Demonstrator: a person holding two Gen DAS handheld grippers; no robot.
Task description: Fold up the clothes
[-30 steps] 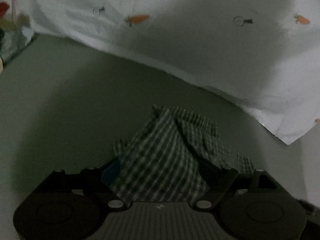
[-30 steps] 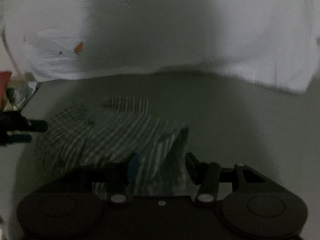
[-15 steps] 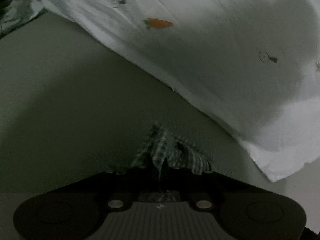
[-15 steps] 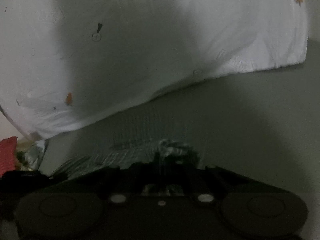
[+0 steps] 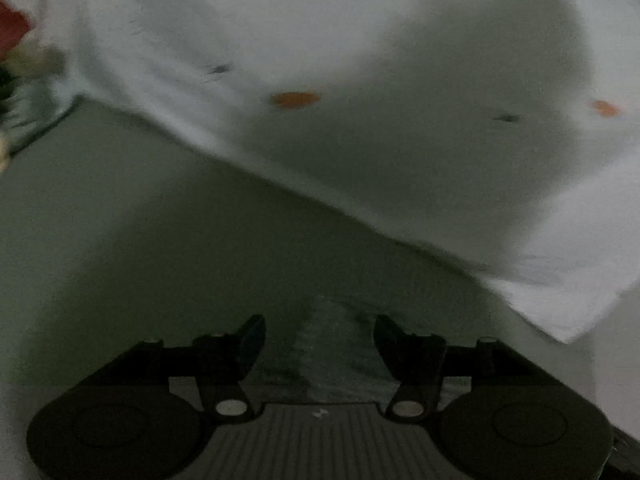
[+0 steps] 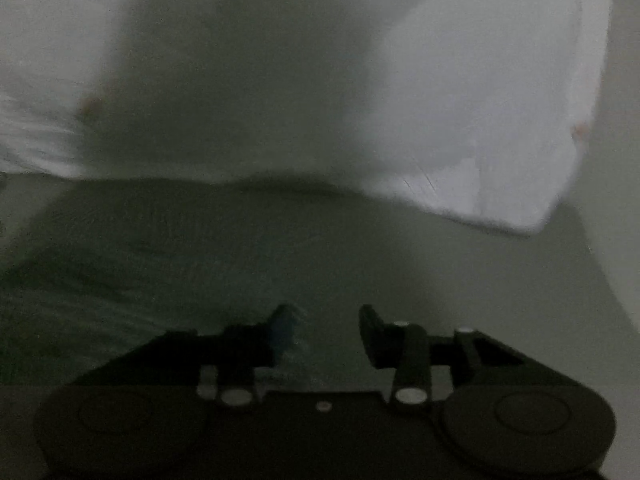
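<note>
Releasing a checked garment onto the grey-green surface, both grippers just opened.

White printed sheet fills the far side of both views, its near edge running diagonally; the bare grey-green surface lies near of it. The checked garment, dim and blurred, lies flat directly ahead of and beneath the left gripper, between its parted jaws but not pinched; its long axis cannot be told. In the right wrist view the same cloth spreads left of the right gripper, reaching the left finger. Right jaws stand narrower than the left, having just opened, with nothing clamped. Judged: the left gripper sits squarely over the fabric, so any re-grip there is the shorter.
</note>
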